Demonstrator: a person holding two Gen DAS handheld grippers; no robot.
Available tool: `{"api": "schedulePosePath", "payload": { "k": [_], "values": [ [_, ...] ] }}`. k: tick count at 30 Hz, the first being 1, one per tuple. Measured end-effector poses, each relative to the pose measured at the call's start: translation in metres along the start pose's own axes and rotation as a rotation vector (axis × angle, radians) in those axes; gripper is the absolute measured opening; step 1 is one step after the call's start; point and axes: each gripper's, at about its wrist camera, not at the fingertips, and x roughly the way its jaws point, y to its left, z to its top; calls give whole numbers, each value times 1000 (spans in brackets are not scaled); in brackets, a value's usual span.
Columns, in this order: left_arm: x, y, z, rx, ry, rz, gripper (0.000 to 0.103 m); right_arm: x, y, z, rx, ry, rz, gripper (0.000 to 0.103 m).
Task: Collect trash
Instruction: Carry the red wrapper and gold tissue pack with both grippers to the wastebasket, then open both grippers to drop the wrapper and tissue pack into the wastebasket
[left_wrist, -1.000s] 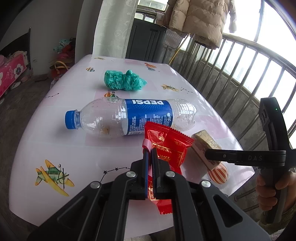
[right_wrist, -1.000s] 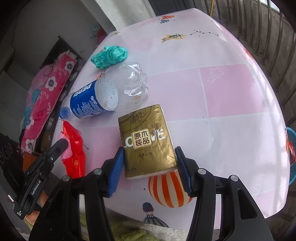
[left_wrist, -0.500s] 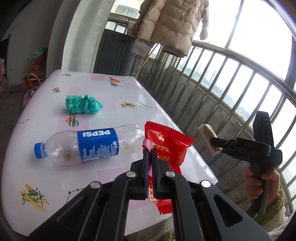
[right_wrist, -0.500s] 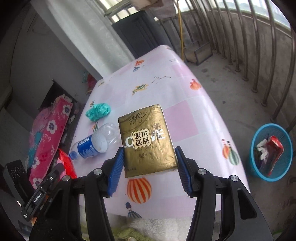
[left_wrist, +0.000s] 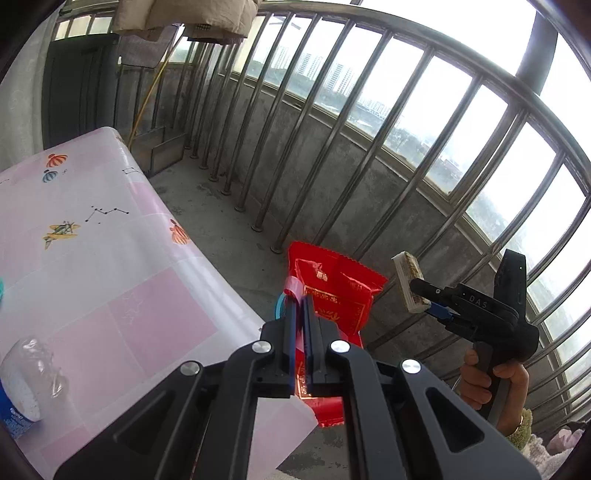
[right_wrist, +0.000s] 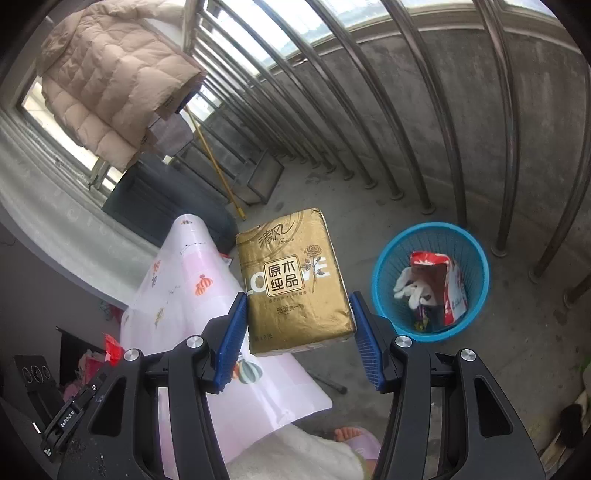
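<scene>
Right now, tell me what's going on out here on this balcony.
A person is clearing trash off the table with a handheld gripper in each hand. The left gripper is shut on a red snack wrapper, and the right gripper is clamped on a gold tissue pack. Both are held off the table toward the railing, near the blue bin on the floor, which already holds some trash. A plastic bottle lies on the table.

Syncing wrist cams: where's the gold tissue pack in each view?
Left wrist: gold tissue pack right of centre, seen edge-on, clamped in the right gripper before the railing.
Right wrist: centre, gold face showing, between the blue pads.
Shared landmark: pink tablecloth.
</scene>
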Motion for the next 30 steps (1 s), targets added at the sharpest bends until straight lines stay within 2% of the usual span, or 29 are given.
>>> {"api": "schedulePosePath", "payload": {
  "k": [7,10,14,18,20,21,22,25,30],
  "values": [
    [140,-49,29,101,222,22,3,42,-74,9,235,42,-62,52],
    [196,-67,30,139,308,37,3,61,-100,14,322,78,-33,52],
    [256,-85,26,186,385,54,3,76,-123,21,392,94,-30,53],
    [307,-93,23,195,420,75,5,88,-142,30,446,89,1,54],
    [332,-92,20,188,452,78,18,99,-152,34,456,90,14,60],
    [347,-93,18,188,475,85,34,107,-156,35,460,101,29,63],
    [356,-92,16,188,486,113,41,119,-164,34,476,130,41,69],
    [363,-86,11,164,488,145,41,141,-180,24,517,205,9,69],
    [344,-76,14,149,456,130,42,136,-187,10,539,197,3,69]
  ]
}}
